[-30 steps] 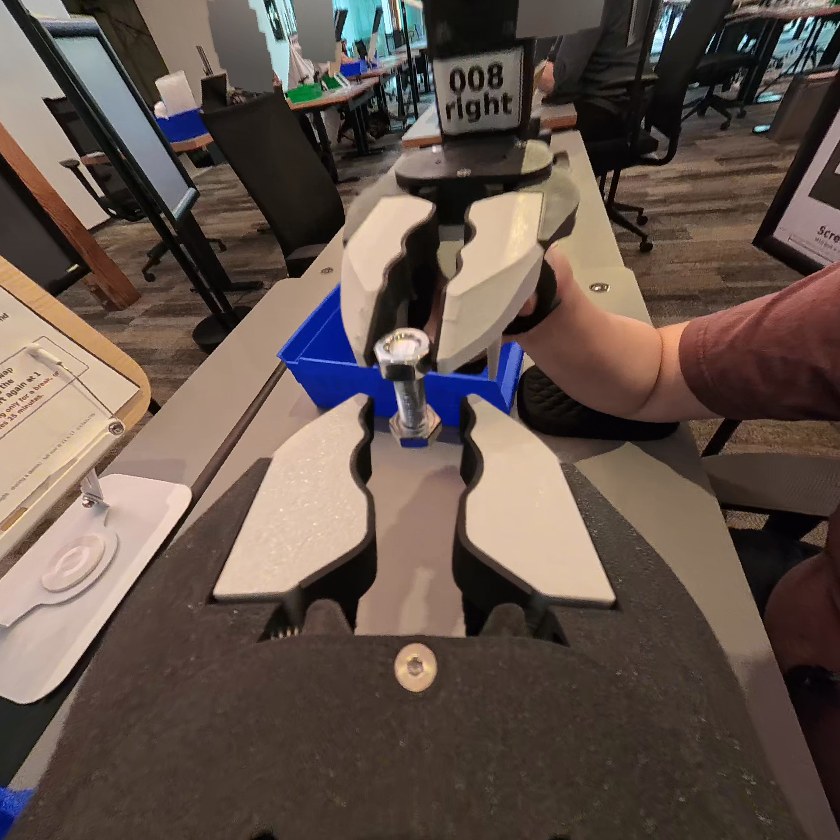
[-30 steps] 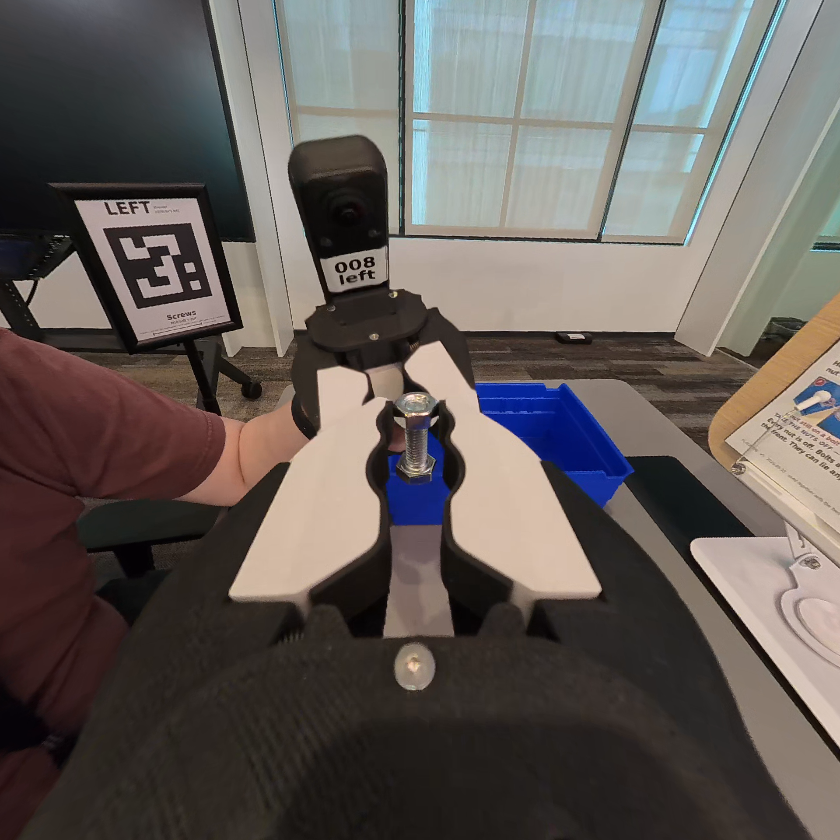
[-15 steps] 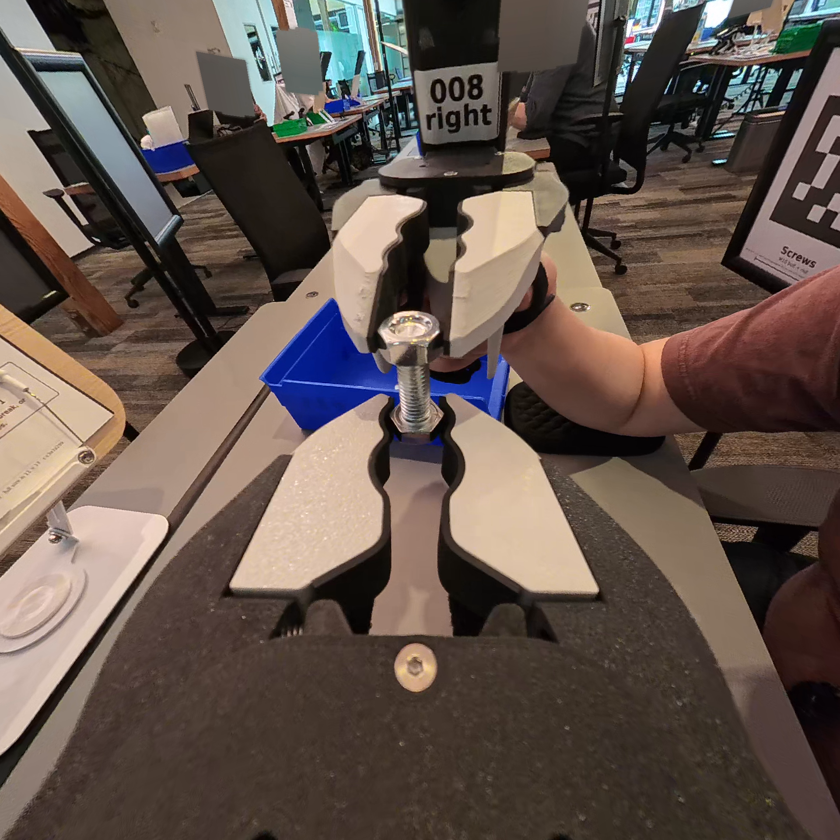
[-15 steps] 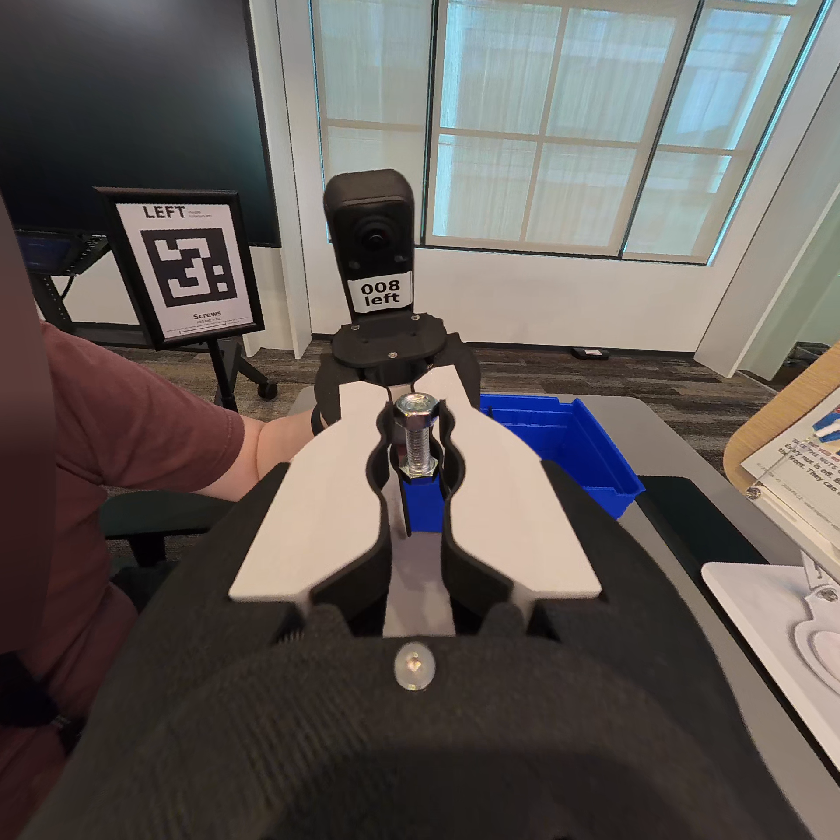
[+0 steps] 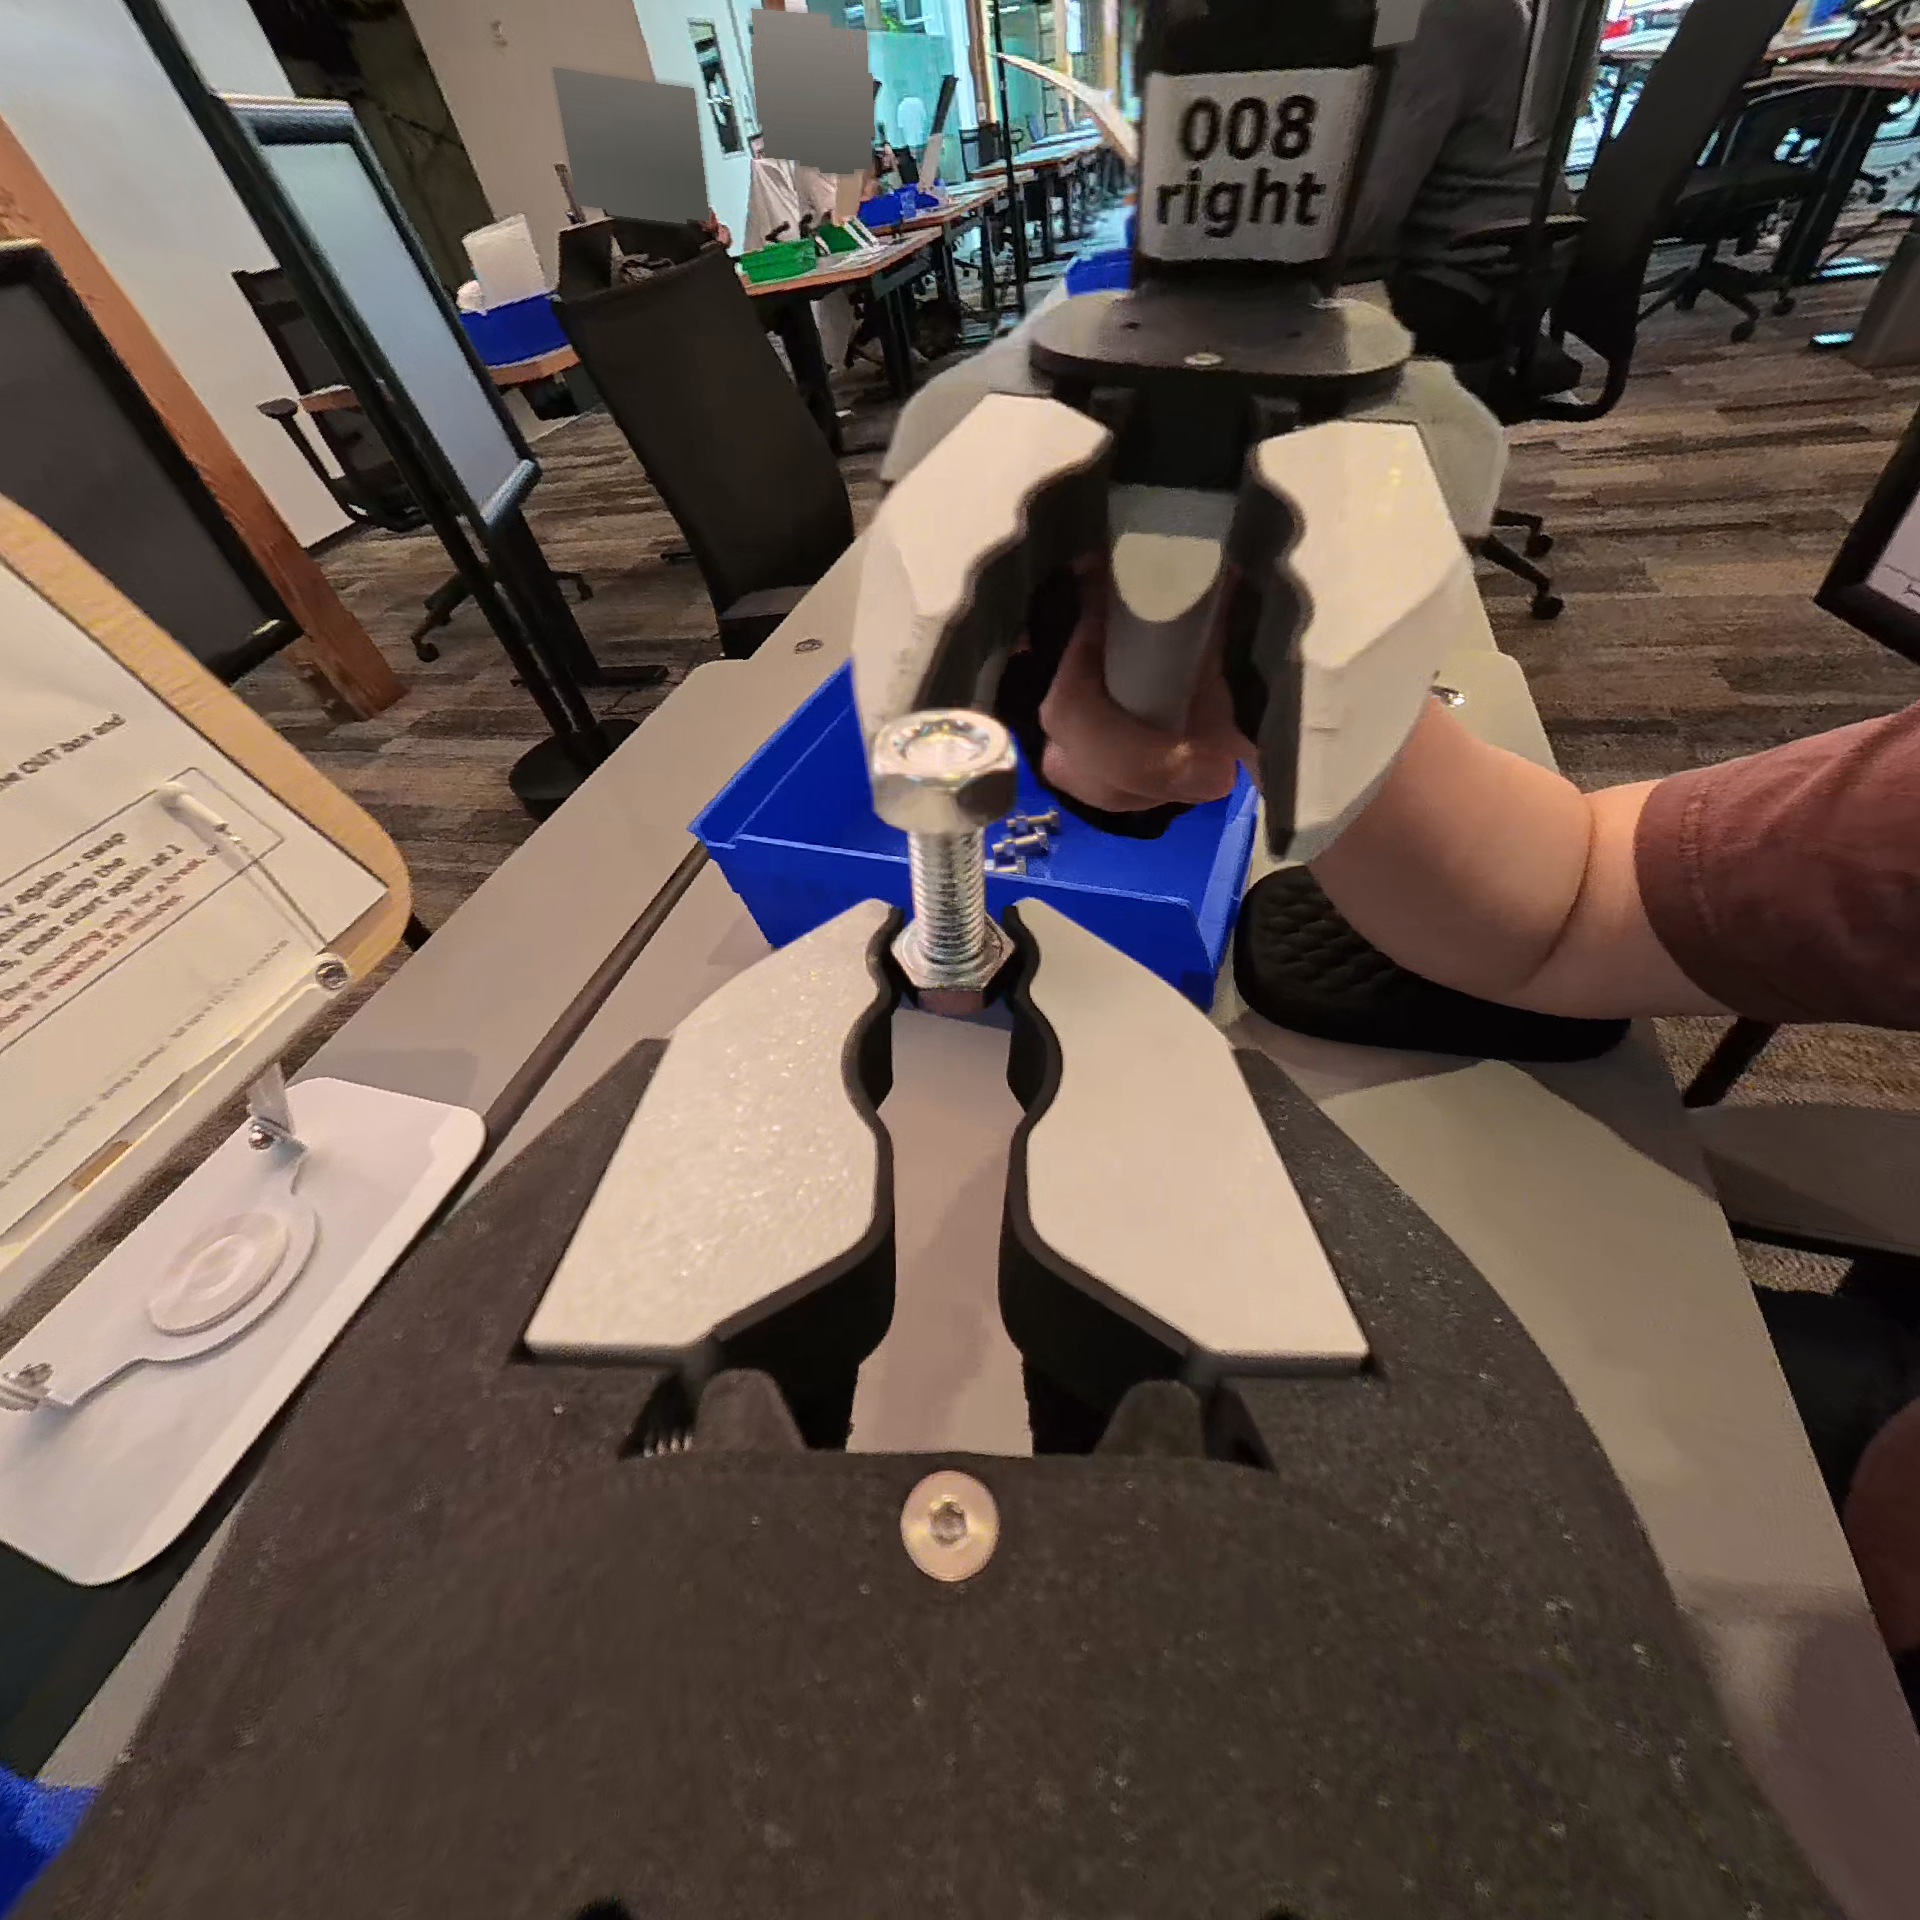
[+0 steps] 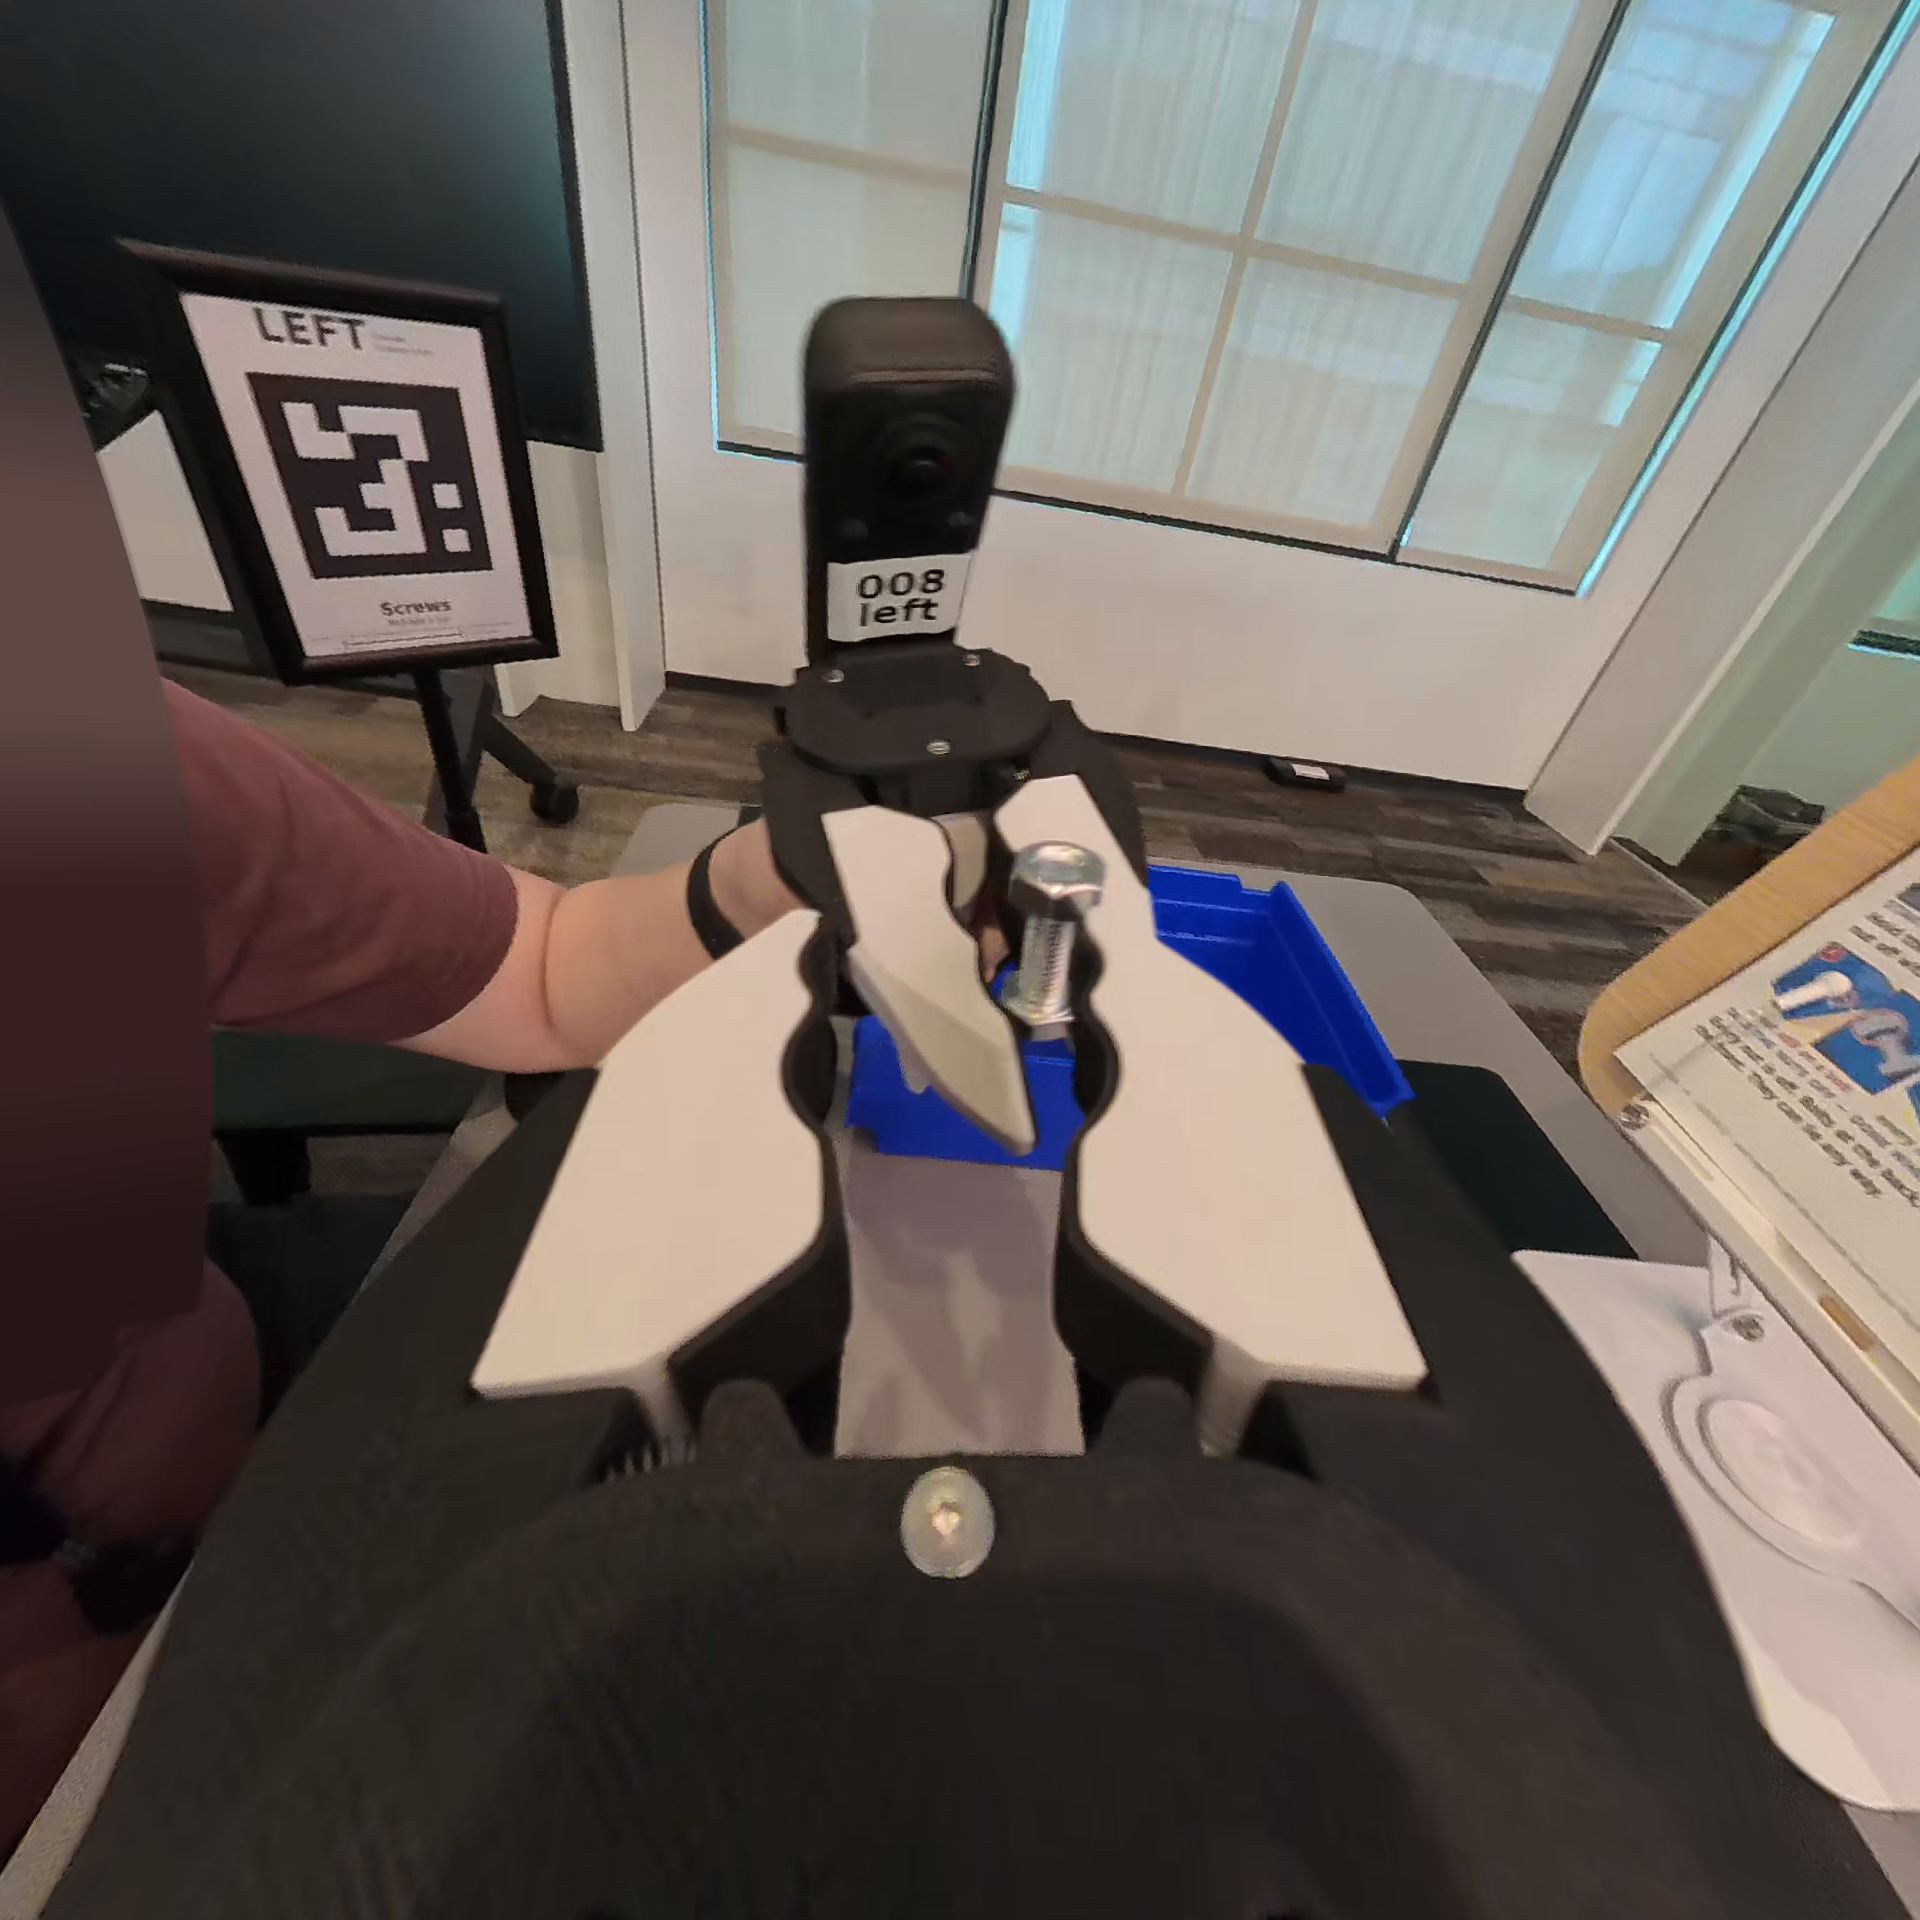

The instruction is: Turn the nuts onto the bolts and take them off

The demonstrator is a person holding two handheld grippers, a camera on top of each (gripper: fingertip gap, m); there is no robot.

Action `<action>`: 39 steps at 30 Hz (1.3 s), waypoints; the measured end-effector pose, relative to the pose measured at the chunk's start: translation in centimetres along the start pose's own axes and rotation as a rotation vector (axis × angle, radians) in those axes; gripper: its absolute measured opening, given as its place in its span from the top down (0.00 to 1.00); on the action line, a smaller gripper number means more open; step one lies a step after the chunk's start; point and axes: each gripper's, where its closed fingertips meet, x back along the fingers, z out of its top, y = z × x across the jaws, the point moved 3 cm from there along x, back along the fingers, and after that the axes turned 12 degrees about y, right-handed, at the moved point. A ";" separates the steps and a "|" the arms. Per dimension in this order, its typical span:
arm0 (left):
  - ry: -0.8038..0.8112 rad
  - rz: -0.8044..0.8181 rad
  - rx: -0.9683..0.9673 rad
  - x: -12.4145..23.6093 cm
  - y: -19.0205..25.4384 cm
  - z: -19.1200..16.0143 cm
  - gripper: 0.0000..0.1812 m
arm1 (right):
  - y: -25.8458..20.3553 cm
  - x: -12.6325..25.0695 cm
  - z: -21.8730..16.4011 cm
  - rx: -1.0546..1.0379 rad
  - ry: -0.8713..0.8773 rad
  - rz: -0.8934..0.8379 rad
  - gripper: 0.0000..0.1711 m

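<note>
While the left gripper (image 5: 951,951) is clamped on the silver hexagonal nut (image 5: 952,968) at the lower end of the silver threaded bolt (image 5: 943,831), the bolt stands upright above its fingertips with the hexagonal head on top. In the right wrist view the same bolt (image 6: 1051,940) tilts slightly and sits between the left gripper's (image 6: 1023,1023) two white fingers.

The right gripper (image 6: 951,1013) has its fingers spread apart and grips nothing. In the left wrist view its (image 5: 1091,758) two white fingers hang over the bolt head: the near-left finger (image 5: 966,582) sits just behind and above the head, whether touching cannot be told, while the other finger is well to the side. In the right wrist view the bolt lies toward the inner face of one finger (image 6: 1174,1081).

Behind the bolt, the blue plastic bin (image 5: 1039,883) rests on the grey worktop (image 5: 1455,1132), toward its far edge, with a few small silver fasteners (image 5: 1023,836) inside. A white sign stand base (image 5: 208,1299) lies along the worktop's left edge. A black padded rest (image 5: 1351,987) sits just beside the bin, under the person's forearm.
</note>
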 end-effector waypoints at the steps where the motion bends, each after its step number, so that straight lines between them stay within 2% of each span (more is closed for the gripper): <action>1: 0.004 0.009 0.009 0.2 -0.2 0.1 0.90 | -0.3 0.1 0.2 0.007 0.004 0.021 0.81; 3: 0.005 0.014 0.024 0.5 -0.6 0.1 0.91 | -0.6 0.2 0.8 0.008 0.036 0.022 0.83; 7: -0.011 0.013 0.001 0.3 -0.3 0.0 0.90 | 0.9 0.1 0.9 0.066 0.057 -0.114 0.68; 11: -0.022 0.037 -0.019 0.2 -0.5 -0.1 0.91 | -0.4 -0.9 0.1 0.040 0.009 -0.033 0.63; 13: -0.015 0.063 -0.004 0.5 -1.0 -0.1 0.91 | -1.0 -0.8 0.0 0.076 -0.026 -0.012 0.73; 15: -0.009 0.075 0.021 0.8 -1.6 0.0 0.91 | -1.4 -0.5 0.1 0.083 -0.052 0.001 0.76; 16: -0.004 0.071 0.029 0.9 -1.6 0.0 0.91 | -1.2 -0.5 0.3 0.084 -0.047 -0.024 0.74; 20: -0.016 0.043 0.005 0.4 -0.8 -0.1 0.91 | 0.2 -1.1 0.0 0.130 -0.012 -0.142 0.53; 22: -0.038 0.026 -0.008 0.0 -0.2 -0.4 0.91 | 0.1 -1.7 -0.6 0.134 -0.015 -0.129 0.51; 24: -0.052 0.022 -0.019 -0.2 0.0 -0.6 0.91 | -0.1 -2.1 -0.8 0.141 -0.016 -0.116 0.55; 27: -0.048 0.000 -0.019 -0.3 0.3 -0.6 0.91 | 0.7 -1.5 -0.3 0.171 0.027 -0.173 0.75; 32: -0.041 0.012 -0.029 -0.2 0.3 -0.3 0.91 | 1.5 -1.1 -1.1 0.016 -0.026 -0.168 0.75; 37: -0.042 0.027 -0.019 -0.1 0.1 -0.3 0.91 | 1.6 -1.1 -1.8 0.043 -0.072 -0.165 0.92; 39: -0.042 0.024 -0.016 -0.1 0.0 -0.4 0.91 | 1.4 -1.3 -1.9 0.022 -0.070 -0.146 0.94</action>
